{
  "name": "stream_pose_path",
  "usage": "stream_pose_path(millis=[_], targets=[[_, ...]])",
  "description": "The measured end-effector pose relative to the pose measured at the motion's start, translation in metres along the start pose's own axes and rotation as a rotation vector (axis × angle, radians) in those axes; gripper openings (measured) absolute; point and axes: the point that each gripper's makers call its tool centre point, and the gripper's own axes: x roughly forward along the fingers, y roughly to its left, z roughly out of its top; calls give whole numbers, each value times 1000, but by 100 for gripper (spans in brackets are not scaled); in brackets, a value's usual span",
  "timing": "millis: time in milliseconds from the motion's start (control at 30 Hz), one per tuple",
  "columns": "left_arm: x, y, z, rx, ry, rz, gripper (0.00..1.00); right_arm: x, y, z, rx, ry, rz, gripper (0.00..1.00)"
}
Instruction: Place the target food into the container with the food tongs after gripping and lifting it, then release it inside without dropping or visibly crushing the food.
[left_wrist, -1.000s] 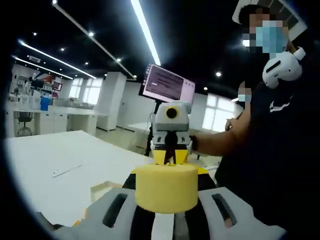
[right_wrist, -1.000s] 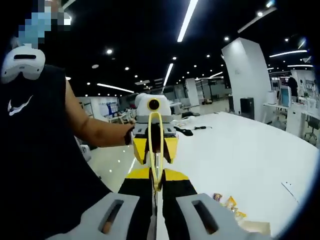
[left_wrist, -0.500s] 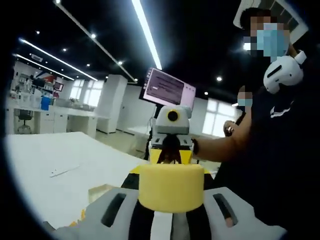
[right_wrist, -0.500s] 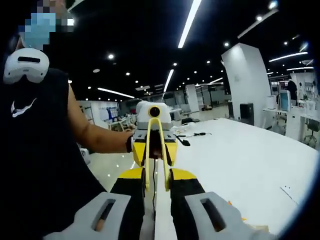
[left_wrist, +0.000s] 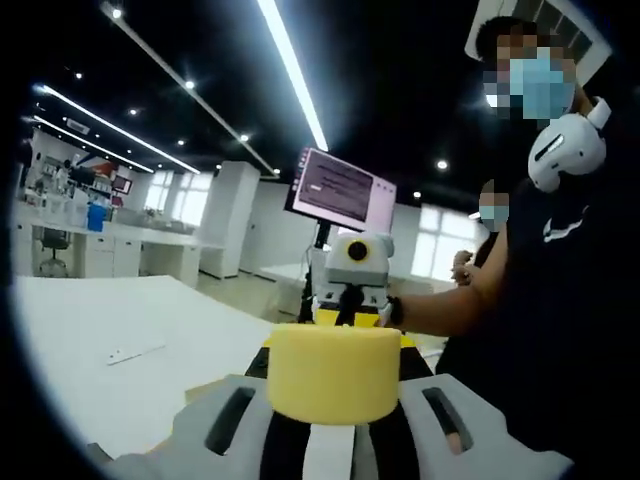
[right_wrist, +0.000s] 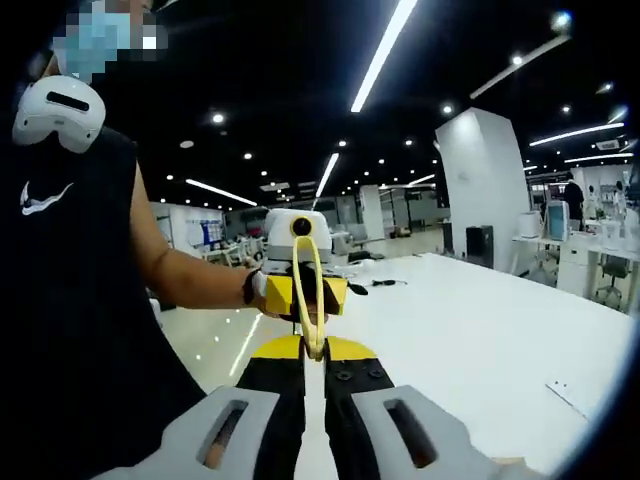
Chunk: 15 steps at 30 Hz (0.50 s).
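Both tools raised well above the desk, each facing the other

The left tool (left_wrist: 330, 400) is clenched on a yellow foam-like cylinder (left_wrist: 333, 370), apparently the target food, uncrushed. The right tool (right_wrist: 312, 375) is clamped on the yellow food tongs (right_wrist: 308, 290), which hang as a narrow loop with nothing between their arms. No container can be made out on the white desk (right_wrist: 480, 340), so, by my judgement, gripping with the tongs, carrying and releasing all remain to do.
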Motion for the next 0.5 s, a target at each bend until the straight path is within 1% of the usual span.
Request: stream_pose_path(millis=[67, 167, 233, 267, 300, 333, 400, 500], targets=[[1, 1, -1, 13, 8, 5, 13, 0, 0, 1, -5, -5, -4, 3], [4, -1, -1, -4, 9, -1, 12, 0, 0, 3, -6, -8, -3, 2], [7, -2, -5, 1, 20, -3, 12, 3, 2, 4, -19, 1, 0, 2], [9, -3, -9, 4, 38, -8, 11, 4, 4, 4, -22, 9, 9, 2], [9, -4, -10, -2, 39, -9, 11, 4, 5, 1, -23, 24, 18, 2], [9, -4, -10, -2, 38, -11, 11, 3, 4, 2, -31, 19, 16, 2], [11, -6, -10, -2, 41, -15, 12, 1, 5, 3, -29, 22, 25, 2], [12, -9, -8, -4, 38, -22, 16, -1, 6, 2, -39, 37, 31, 2]])
